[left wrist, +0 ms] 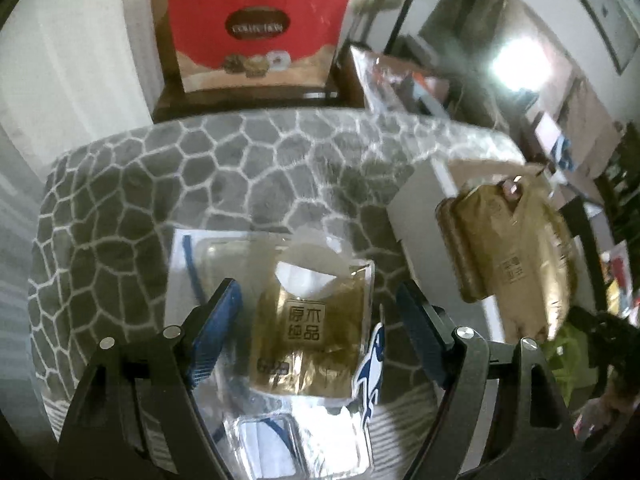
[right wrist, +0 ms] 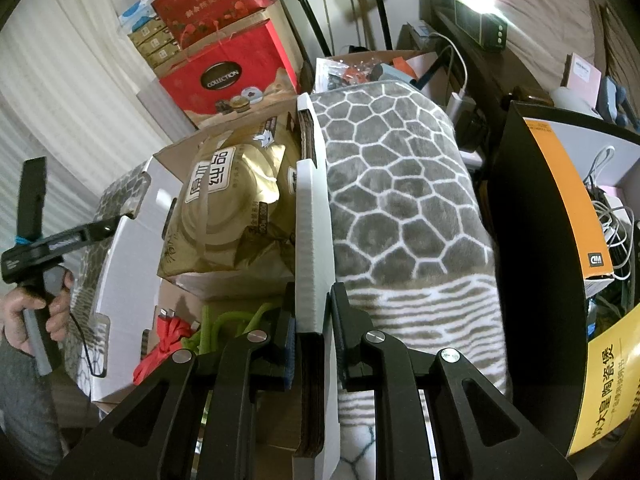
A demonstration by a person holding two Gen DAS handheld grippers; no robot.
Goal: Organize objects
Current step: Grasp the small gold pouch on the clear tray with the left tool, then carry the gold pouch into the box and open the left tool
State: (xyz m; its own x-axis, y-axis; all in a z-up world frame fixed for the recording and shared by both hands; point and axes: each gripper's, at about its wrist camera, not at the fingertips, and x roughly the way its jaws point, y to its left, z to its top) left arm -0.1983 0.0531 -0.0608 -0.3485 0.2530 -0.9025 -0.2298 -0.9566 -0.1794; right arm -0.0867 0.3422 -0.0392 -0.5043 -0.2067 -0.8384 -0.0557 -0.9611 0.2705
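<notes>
A small gold tissue pack [left wrist: 308, 336] in a clear wrapper with a blue shark sticker [left wrist: 372, 360] lies on the grey pebble-patterned blanket [left wrist: 160, 184]. My left gripper [left wrist: 316, 286] hovers open over it, a blue pad on either side, neither touching. My right gripper [right wrist: 314, 292] is shut on the white flap [right wrist: 314, 220] of a cardboard box [right wrist: 132, 264]. Inside that box sits a large gold bag of tissue packs [right wrist: 232, 204], also seen as the gold bag [left wrist: 516, 256] at the right of the left wrist view.
Red gift boxes [right wrist: 224, 76] are stacked behind the blanket. Green and red cords [right wrist: 192, 332] lie in the box's near corner. A black and orange carton [right wrist: 560, 216] stands on the right. A hand [right wrist: 36, 308] holds the left gripper's handle.
</notes>
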